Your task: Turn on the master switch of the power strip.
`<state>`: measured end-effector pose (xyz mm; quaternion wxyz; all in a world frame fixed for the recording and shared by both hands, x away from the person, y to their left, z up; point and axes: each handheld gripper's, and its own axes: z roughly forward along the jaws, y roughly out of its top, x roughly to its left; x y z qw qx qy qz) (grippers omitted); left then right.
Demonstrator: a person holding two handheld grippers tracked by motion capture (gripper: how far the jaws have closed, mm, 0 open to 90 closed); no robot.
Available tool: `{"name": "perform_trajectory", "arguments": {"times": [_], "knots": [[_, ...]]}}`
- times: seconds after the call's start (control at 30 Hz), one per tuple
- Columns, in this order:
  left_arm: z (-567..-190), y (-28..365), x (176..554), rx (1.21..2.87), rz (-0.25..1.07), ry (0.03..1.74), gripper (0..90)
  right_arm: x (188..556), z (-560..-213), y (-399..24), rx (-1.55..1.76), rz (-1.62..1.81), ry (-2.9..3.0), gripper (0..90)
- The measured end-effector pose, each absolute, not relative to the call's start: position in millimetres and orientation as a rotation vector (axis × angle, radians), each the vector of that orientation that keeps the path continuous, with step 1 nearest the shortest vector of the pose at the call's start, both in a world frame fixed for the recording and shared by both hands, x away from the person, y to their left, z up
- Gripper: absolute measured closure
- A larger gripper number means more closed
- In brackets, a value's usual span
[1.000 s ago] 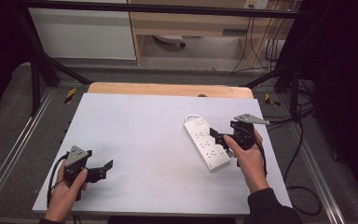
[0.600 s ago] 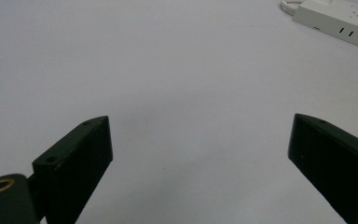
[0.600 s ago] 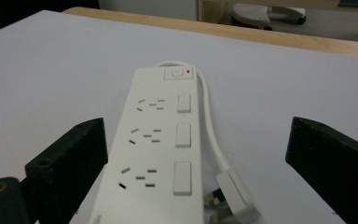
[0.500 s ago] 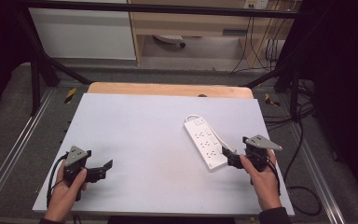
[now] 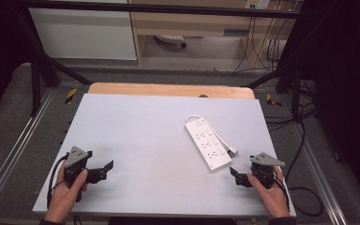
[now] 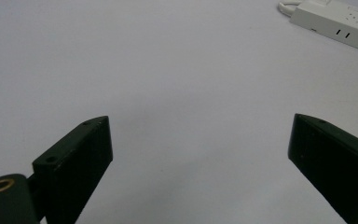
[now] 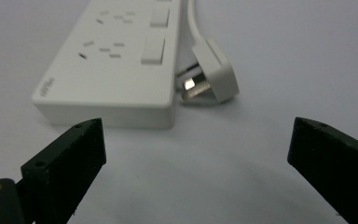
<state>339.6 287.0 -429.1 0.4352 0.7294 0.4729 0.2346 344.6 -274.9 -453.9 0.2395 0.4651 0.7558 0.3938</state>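
Your left gripper (image 5: 104, 169) rests at the near left corner of the pale grey table (image 5: 136, 126), jaws spread wide on nothing. Right of centre lies the white rigid plastic power strip (image 5: 207, 143), angled, with its thin white cord looped alongside and the flat white plug (image 7: 214, 70) just beside its near end. Expect a light, stiff, smooth body that may slip; grip it across the narrow width, mid-length. Your right gripper (image 5: 236, 176), near the strip's end, is released and empty.
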Motion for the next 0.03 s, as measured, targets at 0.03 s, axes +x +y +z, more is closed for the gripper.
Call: {"name": "perform_trajectory", "arguments": {"times": [0.03], "knots": [[-429.1, 287.0, 339.8, 1.818, 0.586, 1.177, 6.4, 346.2, -456.8, -274.8, 1.298, 1.059, 2.08, 4.3]]}}
